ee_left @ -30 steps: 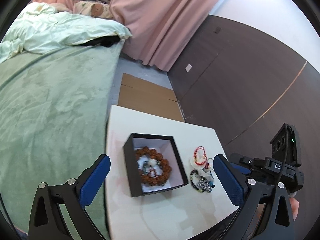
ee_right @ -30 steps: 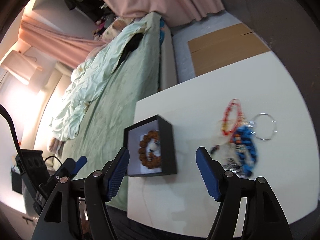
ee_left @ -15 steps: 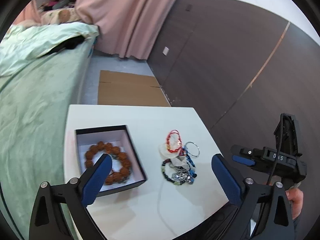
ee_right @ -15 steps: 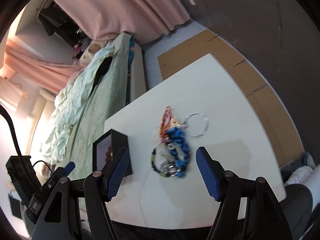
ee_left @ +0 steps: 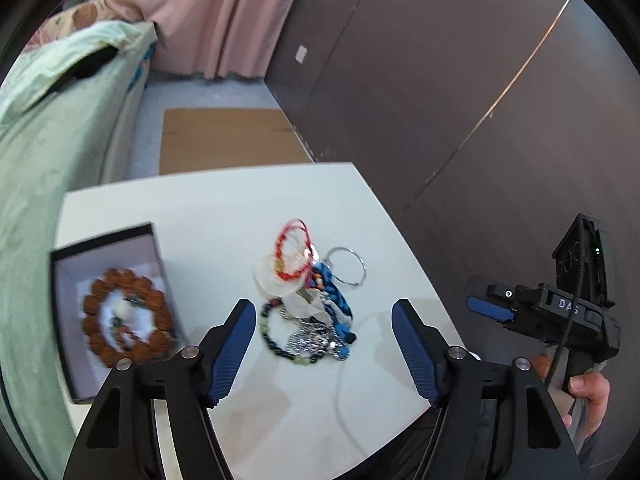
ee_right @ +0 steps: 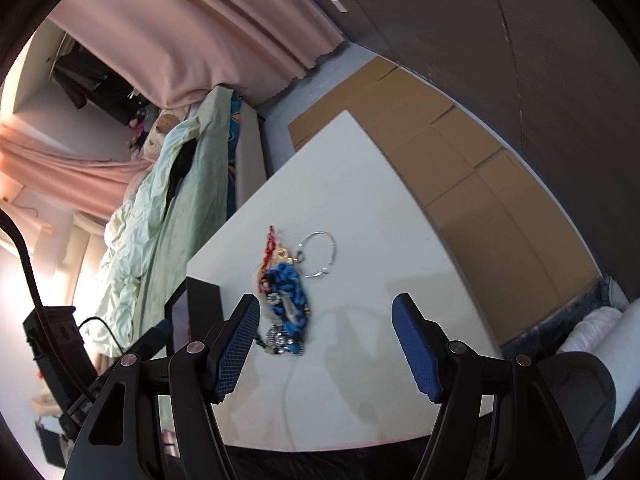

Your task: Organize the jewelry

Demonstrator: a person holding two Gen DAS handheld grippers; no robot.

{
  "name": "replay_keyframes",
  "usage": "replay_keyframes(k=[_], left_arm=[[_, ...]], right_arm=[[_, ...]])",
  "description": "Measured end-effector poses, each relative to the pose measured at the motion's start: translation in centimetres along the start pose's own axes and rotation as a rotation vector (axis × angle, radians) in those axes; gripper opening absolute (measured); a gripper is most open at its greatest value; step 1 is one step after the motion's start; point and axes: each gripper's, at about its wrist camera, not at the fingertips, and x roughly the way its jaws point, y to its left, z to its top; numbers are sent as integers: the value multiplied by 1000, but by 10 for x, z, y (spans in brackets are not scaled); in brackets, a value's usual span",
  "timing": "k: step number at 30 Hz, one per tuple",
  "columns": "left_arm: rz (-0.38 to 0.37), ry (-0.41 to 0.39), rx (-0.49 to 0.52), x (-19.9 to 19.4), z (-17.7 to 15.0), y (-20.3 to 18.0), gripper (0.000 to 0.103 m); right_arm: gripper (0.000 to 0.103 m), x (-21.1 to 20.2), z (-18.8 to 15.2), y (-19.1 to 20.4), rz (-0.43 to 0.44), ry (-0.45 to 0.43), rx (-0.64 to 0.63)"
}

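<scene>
Along the left edge of the white rectangular tabletop sits the open black square box with a pale lining, one side almost flush with that edge and the green bedspread just past it. Inside the box lies a brown wooden bead bracelet, with some small blurred pieces within its ring.

Bare white surface separates the box from the tangled heap of jewelry at mid-table. The heap holds a red cord loop at its far end, a plain silver ring bangle on its right side, a blue knotted strand and a dark bead bracelet toward the near edge.

The left gripper hangs above the near part of the heap, blue-padded fingers spread apart and grasping nothing. The right gripper hovers over the near right part of the tabletop, its fingers also released and empty, the heap just inside its left finger.

To the right of the heap the tabletop runs bare to its right edge and far right corner. Beyond that edge lies flattened brown cardboard on the floor, then the dark brown panelled wall.
</scene>
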Motion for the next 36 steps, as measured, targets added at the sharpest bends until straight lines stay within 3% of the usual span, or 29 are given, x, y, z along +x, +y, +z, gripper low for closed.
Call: replay_keyframes(k=[13,16,19,21,23,27,36], left_arm=[[65,108,34,61,-4,-14,59],[90,130,51,73,-6,-14,49],[106,141,61,82,-7,-11,47],[119,152,64,86,-8,-9,36],[115,162,55,89,-8,-5,13],[130,122,77,81,-11,-4,1],[67,-1,86,33,3,-13,0]], right_arm=[[70,-9,-2,-30,-12,-5,58],[70,-10,-2,-33,-15,-7,66],[70,-12,-1,-34,-17,-8,69],[70,-11,-1,-34,-15,-7,69],[70,-11,-1,-34,-15,-6,67],[70,-8,-1,-31,-11,-1,63],[70,1,-1,-16,17,12,37]])
